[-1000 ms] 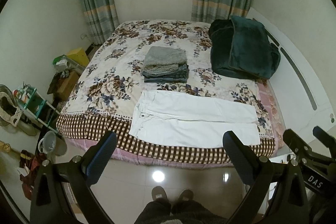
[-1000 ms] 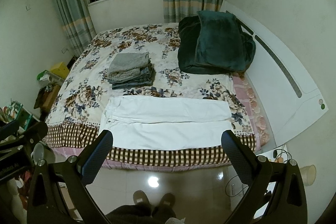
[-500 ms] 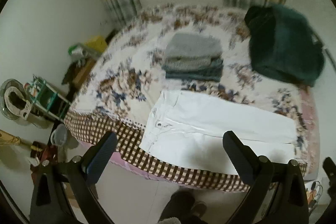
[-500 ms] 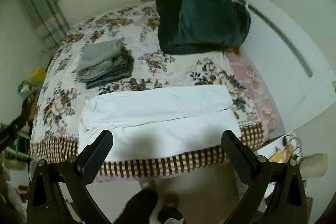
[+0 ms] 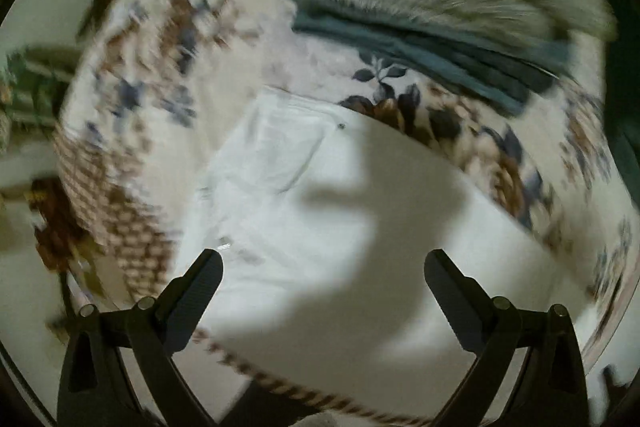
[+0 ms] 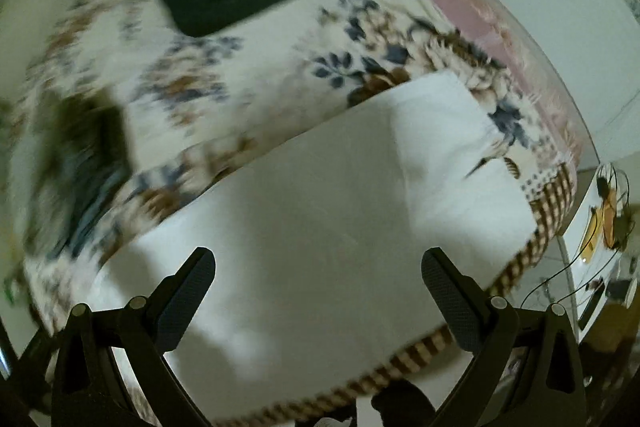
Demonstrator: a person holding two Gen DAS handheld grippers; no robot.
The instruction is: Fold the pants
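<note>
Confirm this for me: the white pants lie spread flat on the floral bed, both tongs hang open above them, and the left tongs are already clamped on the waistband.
Not clamped. The left wrist view shows the left tongs open above the white pants, gripping nothing. The rest holds: right tongs open too, pants flat on the floral bed.

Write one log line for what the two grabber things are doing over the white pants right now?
step: reach | left gripper: open, above waist end of white pants | right gripper: open, above leg end | pants flat on bed, ungrasped
</note>
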